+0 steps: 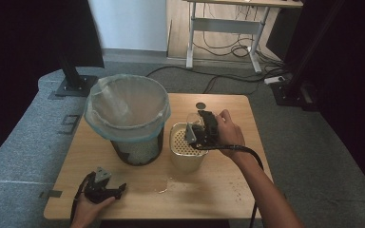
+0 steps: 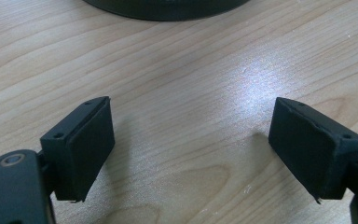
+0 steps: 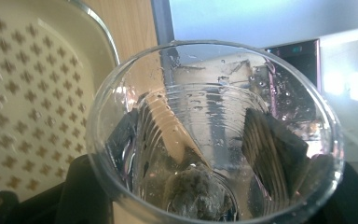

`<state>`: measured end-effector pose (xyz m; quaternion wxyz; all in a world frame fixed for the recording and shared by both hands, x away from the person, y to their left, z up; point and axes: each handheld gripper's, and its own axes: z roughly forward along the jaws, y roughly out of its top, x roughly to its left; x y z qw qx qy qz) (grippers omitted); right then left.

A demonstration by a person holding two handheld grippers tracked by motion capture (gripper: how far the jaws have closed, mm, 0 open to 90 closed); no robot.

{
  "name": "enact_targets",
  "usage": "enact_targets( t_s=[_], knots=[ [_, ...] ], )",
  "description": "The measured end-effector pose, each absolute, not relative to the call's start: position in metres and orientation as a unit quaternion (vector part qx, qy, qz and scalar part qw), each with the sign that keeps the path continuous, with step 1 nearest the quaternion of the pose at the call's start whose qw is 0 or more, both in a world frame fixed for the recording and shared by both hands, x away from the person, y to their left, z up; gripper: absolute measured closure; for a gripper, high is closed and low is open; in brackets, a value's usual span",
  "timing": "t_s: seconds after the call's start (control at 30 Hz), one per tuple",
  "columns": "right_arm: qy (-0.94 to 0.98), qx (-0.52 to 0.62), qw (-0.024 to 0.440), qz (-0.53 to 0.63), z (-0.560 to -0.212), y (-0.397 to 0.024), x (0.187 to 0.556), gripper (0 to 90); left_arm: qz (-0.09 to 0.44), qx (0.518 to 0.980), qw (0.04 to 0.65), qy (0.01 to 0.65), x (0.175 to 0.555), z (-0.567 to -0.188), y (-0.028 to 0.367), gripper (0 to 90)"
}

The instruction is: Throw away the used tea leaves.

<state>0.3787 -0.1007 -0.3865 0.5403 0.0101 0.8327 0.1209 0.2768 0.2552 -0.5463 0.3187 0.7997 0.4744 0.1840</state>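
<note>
My right gripper [image 1: 196,124] is shut on a clear plastic cup [image 1: 193,117], held tilted over a cream container with a perforated top [image 1: 181,142] at the table's middle. In the right gripper view the cup [image 3: 214,107] is wet inside, and a soggy brown lump like a tea bag [image 3: 196,193] sits at its bottom. Both black jaws show through the cup's walls, with my right gripper [image 3: 205,154] around it. The perforated top [image 3: 23,93] lies to the left. My left gripper [image 1: 119,190] rests open on the table's front left; its jaws [image 2: 191,149] hold nothing.
A black bin with a pale blue liner [image 1: 128,114] stands left of the container; its base [image 2: 168,7] shows ahead of the left gripper. A wet patch [image 1: 162,185] marks the wooden table [image 1: 228,185]. A small dark disc [image 1: 200,105] lies at the far edge.
</note>
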Motion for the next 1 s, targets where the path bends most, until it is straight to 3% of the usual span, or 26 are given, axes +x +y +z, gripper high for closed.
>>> enact_targets(
  t_s=[1.0],
  knots=[
    [0.751,-0.182,0.625,-0.112,-0.407,-0.088,0.390,41.4,0.184,0.800,0.319,0.474,0.277,-0.546,0.255,13.7]
  ],
)
